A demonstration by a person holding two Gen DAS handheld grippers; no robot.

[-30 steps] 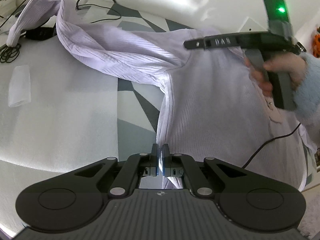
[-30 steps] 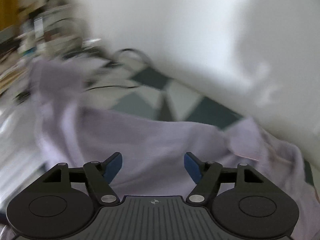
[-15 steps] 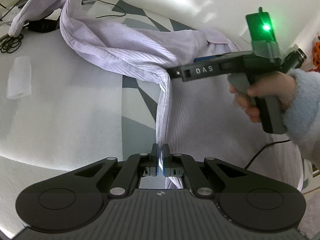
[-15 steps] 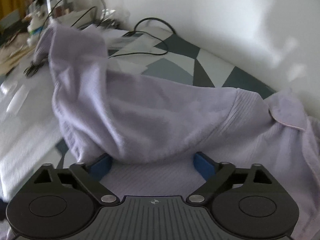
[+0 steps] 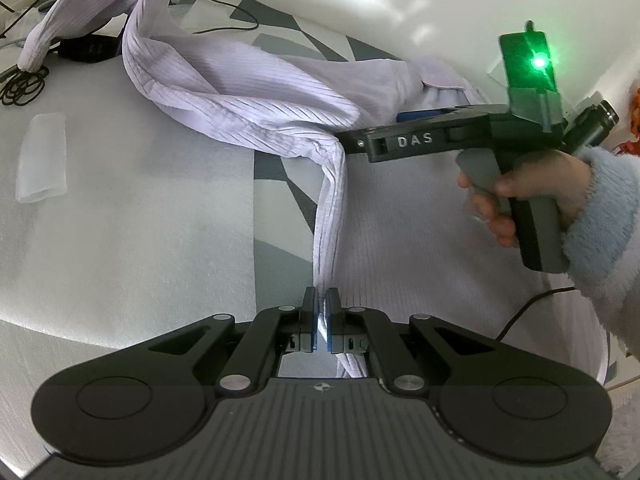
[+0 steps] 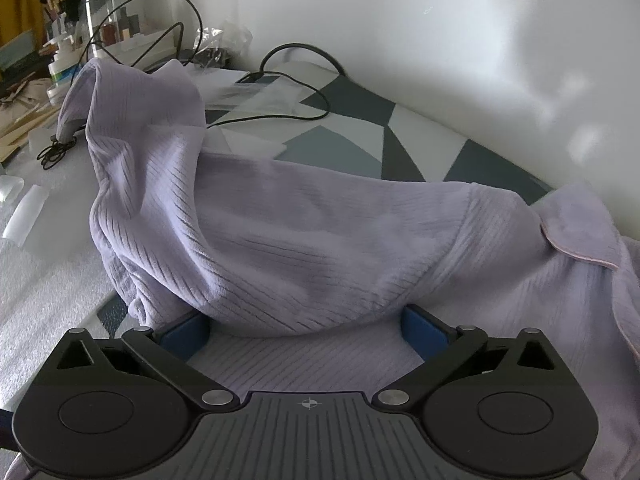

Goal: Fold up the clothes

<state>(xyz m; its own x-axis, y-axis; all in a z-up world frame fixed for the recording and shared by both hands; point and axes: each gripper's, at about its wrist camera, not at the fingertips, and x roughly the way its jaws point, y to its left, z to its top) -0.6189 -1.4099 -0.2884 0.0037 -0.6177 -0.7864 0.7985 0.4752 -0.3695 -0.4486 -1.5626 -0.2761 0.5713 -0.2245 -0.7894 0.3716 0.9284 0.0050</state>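
- Left gripper [image 5: 320, 312] at the bottom of its own view, jaws pressed together on a thin edge of a lilac ribbed garment [image 5: 256, 92].
- Pinched edge stretched taut, rising from the jaws up to a bunched fold.
- Right gripper [image 6: 304, 326] spread wide, blue pads [image 6: 186, 334] at either side of a hanging fold of the garment; contact hard to tell.
- Seen from the left wrist view: the right gripper's black body lettered "DAS", green light lit on top, held by a hand [image 5: 520, 196] in a fluffy pale blue sleeve [image 5: 600, 216].
- Garment spread over a bed surface [image 5: 120, 220], white with a grey and dark geometric pattern; one sleeve lifted and twisted at the far left.
- Black cables [image 6: 280, 76] trailing near the white wall [image 6: 440, 20].
- Cluttered shelf with bottles and brushes at far left of the right wrist view.
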